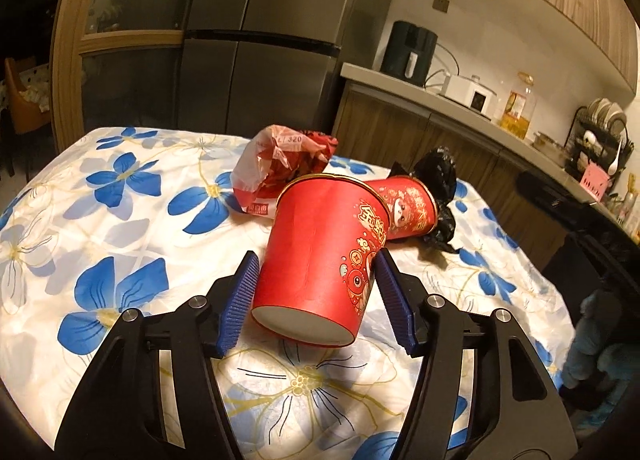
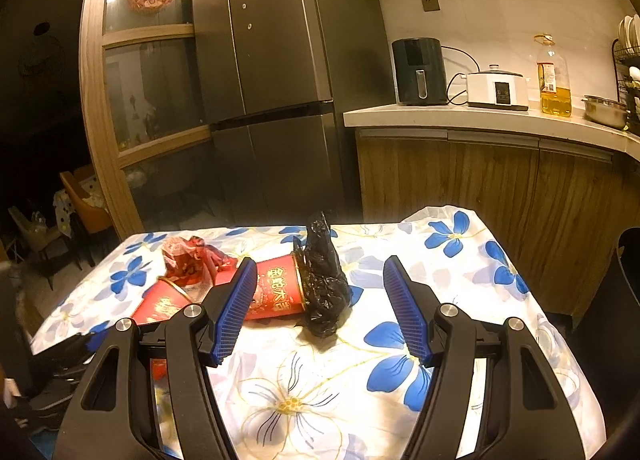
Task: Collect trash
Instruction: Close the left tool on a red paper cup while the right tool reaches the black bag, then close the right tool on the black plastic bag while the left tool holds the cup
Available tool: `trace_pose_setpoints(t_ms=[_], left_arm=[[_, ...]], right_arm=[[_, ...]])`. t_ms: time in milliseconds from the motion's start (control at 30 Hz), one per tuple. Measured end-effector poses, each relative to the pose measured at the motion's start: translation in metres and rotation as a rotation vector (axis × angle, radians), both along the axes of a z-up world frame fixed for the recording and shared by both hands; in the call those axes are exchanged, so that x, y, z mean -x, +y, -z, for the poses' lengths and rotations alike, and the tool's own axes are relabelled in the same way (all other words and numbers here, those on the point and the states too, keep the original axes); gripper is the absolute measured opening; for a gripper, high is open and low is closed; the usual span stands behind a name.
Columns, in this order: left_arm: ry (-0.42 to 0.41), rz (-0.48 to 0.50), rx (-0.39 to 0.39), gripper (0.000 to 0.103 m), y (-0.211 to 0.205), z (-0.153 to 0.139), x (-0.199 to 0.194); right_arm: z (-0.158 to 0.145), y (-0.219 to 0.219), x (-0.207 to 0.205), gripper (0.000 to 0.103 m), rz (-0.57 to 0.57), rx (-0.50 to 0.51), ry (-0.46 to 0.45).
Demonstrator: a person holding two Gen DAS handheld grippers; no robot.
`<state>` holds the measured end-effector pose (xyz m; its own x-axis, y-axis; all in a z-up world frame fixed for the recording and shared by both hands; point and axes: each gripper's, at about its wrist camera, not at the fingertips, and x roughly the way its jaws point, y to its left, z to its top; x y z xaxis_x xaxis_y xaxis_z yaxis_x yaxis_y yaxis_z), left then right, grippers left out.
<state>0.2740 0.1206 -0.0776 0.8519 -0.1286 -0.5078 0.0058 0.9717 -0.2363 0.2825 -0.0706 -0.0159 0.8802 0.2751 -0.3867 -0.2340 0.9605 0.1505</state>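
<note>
A red paper cup point(image 1: 320, 220) lies tilted on the flowered tablecloth point(image 1: 120, 220), its base toward the camera. My left gripper point(image 1: 316, 256) is shut on it, with the blue pads point(image 1: 240, 300) against its two sides. Just behind lies a second red cup point(image 1: 408, 208) with a crumpled black plastic bag point(image 1: 440, 180) at its mouth, and a crumpled red and white plastic bag point(image 1: 280, 168) lies to the left. My right gripper point(image 2: 320, 260) hovers open over the table, empty. Beyond it lie the second cup point(image 2: 276, 292) and the black bag point(image 2: 324, 288).
A dark fridge point(image 2: 272, 80) stands past the table's far edge. A wooden counter point(image 2: 480, 120) on the right carries an air fryer point(image 2: 420, 72), a white cooker point(image 2: 496, 92) and an oil bottle point(image 2: 554, 80). A dark chair back point(image 2: 624, 280) stands by the table's right edge.
</note>
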Motion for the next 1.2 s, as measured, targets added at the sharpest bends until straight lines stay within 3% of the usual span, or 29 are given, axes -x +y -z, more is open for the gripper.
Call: trace_pose_setpoints(t_ms=[333, 667, 867, 1100, 1200], left_arm=[[-0.033, -0.010, 0.038, 0.059, 0.005, -0.002, 0.008], [-0.031, -0.010, 0.068, 0.059, 0.010, 0.001, 0.008], [-0.028, -0.006, 0.068, 0.059, 0.010, 0.001, 0.007], [-0.025, -0.003, 0.070, 0.059, 0.009, 0.002, 0.007], [-0.027, -0.002, 0.068, 0.059, 0.010, 0.002, 0.006]], right_arm=[[0.008, 0.010, -0.039, 0.061, 0.015, 0.044, -0.019], [0.030, 0.018, -0.076, 0.053, -0.027, 0.057, 0.040], [0.033, 0.018, -0.084, 0.040, -0.060, 0.038, 0.068], [0.038, 0.020, -0.087, 0.008, -0.074, 0.031, 0.097], [0.035, 0.016, -0.084, 0.003, -0.062, 0.019, 0.085]])
